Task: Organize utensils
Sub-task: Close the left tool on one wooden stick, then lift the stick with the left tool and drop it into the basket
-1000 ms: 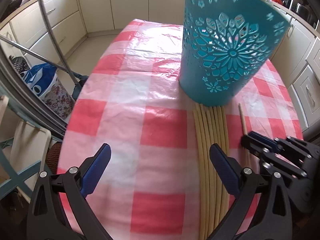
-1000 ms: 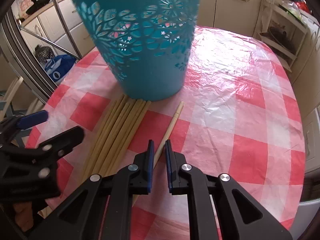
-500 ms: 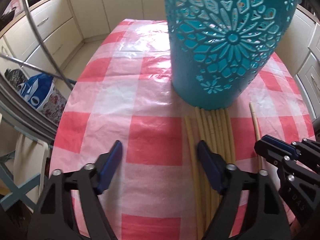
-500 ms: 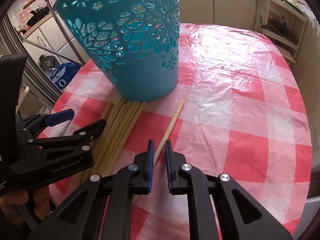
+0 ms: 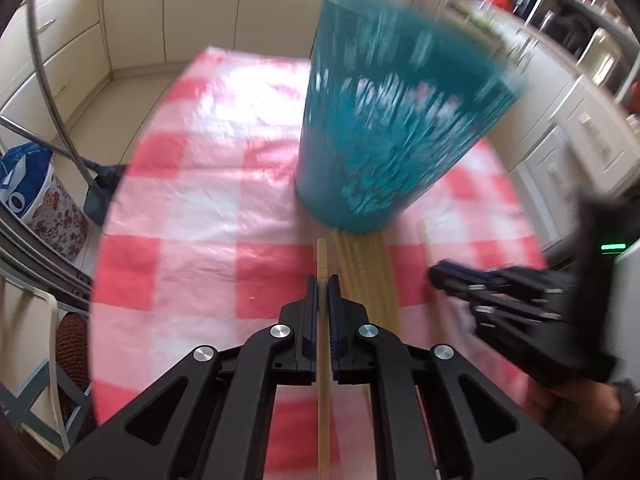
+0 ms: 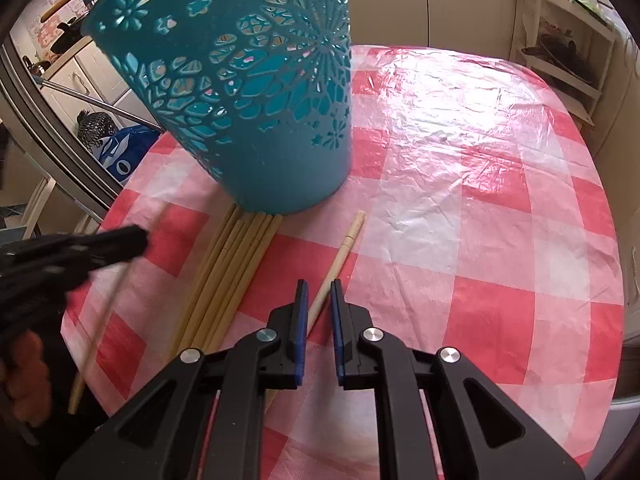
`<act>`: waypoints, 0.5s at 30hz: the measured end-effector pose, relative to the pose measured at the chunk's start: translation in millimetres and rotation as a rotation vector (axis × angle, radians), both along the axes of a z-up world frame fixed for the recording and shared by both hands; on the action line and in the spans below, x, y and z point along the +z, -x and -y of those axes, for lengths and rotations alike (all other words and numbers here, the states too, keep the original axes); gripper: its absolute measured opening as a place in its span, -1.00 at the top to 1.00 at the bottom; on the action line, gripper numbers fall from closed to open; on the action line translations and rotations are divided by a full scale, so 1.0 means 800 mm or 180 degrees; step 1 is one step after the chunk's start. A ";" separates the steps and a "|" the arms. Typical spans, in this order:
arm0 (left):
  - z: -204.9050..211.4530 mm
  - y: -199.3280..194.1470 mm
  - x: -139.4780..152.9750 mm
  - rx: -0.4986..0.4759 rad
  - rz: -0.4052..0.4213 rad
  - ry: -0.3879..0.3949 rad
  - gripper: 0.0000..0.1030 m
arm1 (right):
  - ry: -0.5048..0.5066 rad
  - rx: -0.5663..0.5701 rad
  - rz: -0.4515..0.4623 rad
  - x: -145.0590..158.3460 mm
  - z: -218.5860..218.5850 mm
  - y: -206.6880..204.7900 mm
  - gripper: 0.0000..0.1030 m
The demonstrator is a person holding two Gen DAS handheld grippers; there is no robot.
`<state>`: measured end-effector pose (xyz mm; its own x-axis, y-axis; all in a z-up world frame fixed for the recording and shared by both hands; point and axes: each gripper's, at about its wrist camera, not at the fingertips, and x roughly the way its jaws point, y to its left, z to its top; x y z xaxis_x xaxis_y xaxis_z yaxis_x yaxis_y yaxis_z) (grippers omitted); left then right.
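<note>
A teal cut-out basket (image 5: 392,120) (image 6: 256,92) stands upright on the red-and-white checked tablecloth (image 6: 460,208). Several wooden chopsticks (image 5: 370,276) (image 6: 228,276) lie in a bundle against its base. My left gripper (image 5: 323,280) is shut on one chopstick (image 5: 323,392), its jaws just closed and its pads pressing it, held off the cloth left of the bundle. The right wrist view shows it blurred at the left (image 6: 80,248). My right gripper (image 6: 319,286) hovers over a lone chopstick (image 6: 344,248) lying on the cloth. A narrow gap shows between its jaws and the pads do not press the stick.
The round table's edge curves close on the left (image 5: 100,248) and right (image 6: 616,320). Cream cabinets (image 5: 180,8) ring the room. A blue bag (image 5: 24,184) and a slanted metal pole (image 5: 52,92) stand left of the table. A hand (image 6: 24,360) holds the left gripper.
The left gripper went from wide open to shut on the leftmost chopstick and rose with it. The right gripper kept still with the same narrow gap.
</note>
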<state>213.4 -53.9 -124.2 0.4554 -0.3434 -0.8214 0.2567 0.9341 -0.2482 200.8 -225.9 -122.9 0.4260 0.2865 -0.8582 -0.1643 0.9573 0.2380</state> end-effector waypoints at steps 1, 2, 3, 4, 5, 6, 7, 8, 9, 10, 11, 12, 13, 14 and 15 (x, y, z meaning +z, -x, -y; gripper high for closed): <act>-0.009 0.008 0.024 -0.0002 0.0111 0.0079 0.91 | -0.0021 -0.0024 -0.0014 0.000 0.002 0.000 0.77; -0.014 0.012 0.041 0.0005 0.0198 0.0129 0.91 | -0.0043 -0.0036 -0.0026 -0.001 0.003 0.000 0.77; -0.022 0.017 0.070 0.0017 0.0366 0.0222 0.91 | -0.0065 -0.0046 -0.0039 -0.001 0.004 -0.001 0.77; -0.027 0.019 0.094 0.0033 0.0512 0.0291 0.91 | -0.0089 -0.0052 -0.0049 -0.001 0.004 -0.001 0.77; -0.031 0.019 0.111 0.0050 0.0632 0.0335 0.91 | -0.0108 -0.0056 -0.0057 -0.001 0.004 -0.001 0.77; -0.029 0.020 0.137 0.0072 0.0828 0.0420 0.91 | -0.0126 -0.0062 -0.0064 -0.001 0.004 -0.002 0.77; -0.030 0.019 0.155 0.0099 0.0993 0.0505 0.91 | -0.0126 -0.0064 -0.0058 -0.001 0.003 -0.002 0.77; -0.030 0.015 0.173 0.0146 0.1159 0.0582 0.91 | -0.0126 -0.0067 -0.0045 0.001 0.003 -0.001 0.77; -0.025 0.012 0.191 0.0201 0.1362 0.0692 0.91 | -0.0128 -0.0071 -0.0028 0.002 0.003 -0.001 0.77; -0.020 0.005 0.204 0.0275 0.1542 0.0766 0.91 | -0.0129 -0.0075 -0.0019 0.003 0.002 -0.001 0.77; -0.014 -0.005 0.215 0.0368 0.1712 0.0822 0.91 | -0.0129 -0.0081 -0.0011 0.003 0.002 -0.001 0.77; -0.008 -0.012 0.223 0.0424 0.1803 0.0880 0.91 | -0.0127 -0.0093 -0.0006 0.002 0.002 -0.001 0.77; -0.002 -0.020 0.228 0.0500 0.1896 0.0936 0.91 | -0.0129 -0.0101 -0.0003 0.002 0.004 0.000 0.77; 0.002 -0.027 0.232 0.0591 0.2011 0.0959 0.91 | -0.0133 -0.0108 0.0002 0.001 0.004 0.000 0.77; 0.008 -0.040 0.235 0.0693 0.2167 0.0927 0.91 | -0.0129 -0.0114 0.0011 0.001 0.005 0.000 0.76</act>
<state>245.5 -60.2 63.5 0.9100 -0.3475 -0.2262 0.2587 0.9022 -0.3450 200.5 -230.0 -122.4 0.4395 0.3055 -0.8447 -0.1309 0.9521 0.2762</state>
